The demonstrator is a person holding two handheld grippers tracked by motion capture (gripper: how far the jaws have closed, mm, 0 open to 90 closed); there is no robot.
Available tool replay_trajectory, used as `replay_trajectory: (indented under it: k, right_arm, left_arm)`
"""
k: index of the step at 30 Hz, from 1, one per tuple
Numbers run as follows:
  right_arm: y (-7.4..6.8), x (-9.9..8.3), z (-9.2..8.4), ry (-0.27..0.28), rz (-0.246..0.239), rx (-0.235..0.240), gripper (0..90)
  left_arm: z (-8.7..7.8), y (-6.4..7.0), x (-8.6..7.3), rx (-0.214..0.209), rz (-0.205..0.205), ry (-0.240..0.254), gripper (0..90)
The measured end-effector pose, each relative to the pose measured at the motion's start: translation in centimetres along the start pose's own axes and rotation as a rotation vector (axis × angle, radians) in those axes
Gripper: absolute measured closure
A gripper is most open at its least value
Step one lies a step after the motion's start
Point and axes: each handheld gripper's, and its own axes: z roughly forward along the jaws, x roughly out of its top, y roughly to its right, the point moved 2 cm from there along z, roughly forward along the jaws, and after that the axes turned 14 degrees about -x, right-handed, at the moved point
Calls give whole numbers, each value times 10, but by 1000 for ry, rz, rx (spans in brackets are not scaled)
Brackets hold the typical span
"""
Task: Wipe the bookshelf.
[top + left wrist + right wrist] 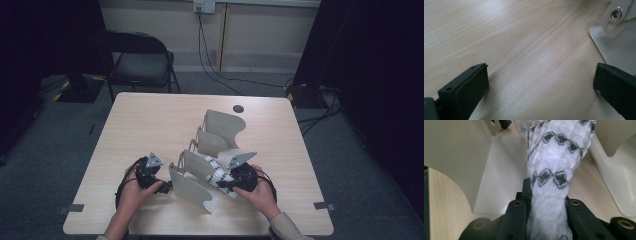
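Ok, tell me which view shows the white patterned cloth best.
Right gripper view: the white cloth with black diamonds sits close up, clamped in the right tool. The high view shows it small, among the rack dividers.

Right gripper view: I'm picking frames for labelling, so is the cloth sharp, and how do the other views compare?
Right gripper view: white patterned cloth soft nearest the lens, diamonds readable. Left gripper view: table grain sharp, left claw slightly soft. High view: table evenly lit, surroundings dark.

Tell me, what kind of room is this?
Probably a lab or office room used for recording. A plain wooden table stands on grey carpet, with black curtains at the sides, a folding chair behind, and cables running from a wall socket.
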Motion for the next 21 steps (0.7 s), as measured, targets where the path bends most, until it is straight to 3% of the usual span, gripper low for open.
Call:
replay_trajectory:
  k: [8,14,19,21]
  right_arm:
    - [-1,-13,9,-26,7,-10,688]
    - [3,-10,4,-12,16,-72,491]
    - [7,-8,3,12,33,-106,388]
    - [8,-11,8,2,53,-95,385]
  left_arm:
    - [0,0,0,0,0,0,0]
    - [0,0,0,2,0,1,0]
    - [0,0,0,2,1,1,0]
    - [0,0,0,1,1,0,0]
